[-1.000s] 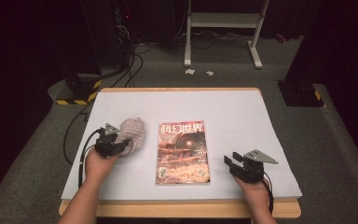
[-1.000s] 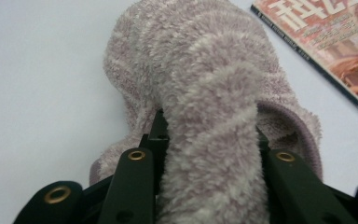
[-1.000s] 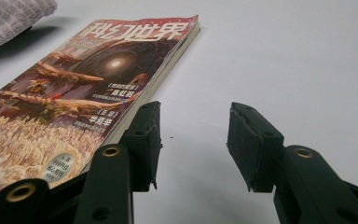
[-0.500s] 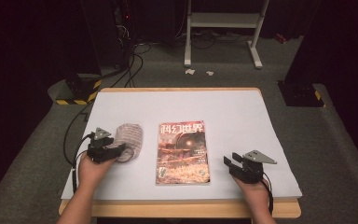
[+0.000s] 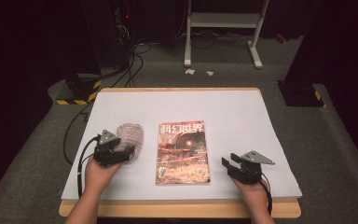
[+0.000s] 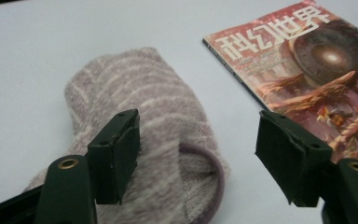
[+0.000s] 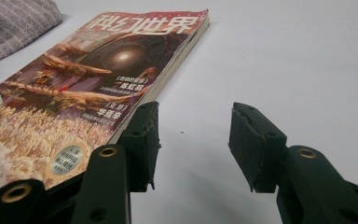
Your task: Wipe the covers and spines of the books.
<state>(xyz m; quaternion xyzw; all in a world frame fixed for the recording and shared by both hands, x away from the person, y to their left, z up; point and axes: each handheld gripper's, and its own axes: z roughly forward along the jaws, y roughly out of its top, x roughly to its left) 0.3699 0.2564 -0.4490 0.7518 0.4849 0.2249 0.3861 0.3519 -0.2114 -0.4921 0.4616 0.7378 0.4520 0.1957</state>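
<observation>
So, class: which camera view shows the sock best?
The left gripper view: the sock lies close up, striped knit and cuff clear. The high view shows it small, partly behind the left tongs. The right gripper view catches a corner.

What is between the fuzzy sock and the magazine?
Nothing: just a bare strip of white table separates the striped sock from the magazine, as the high view and the left gripper view show.
</observation>
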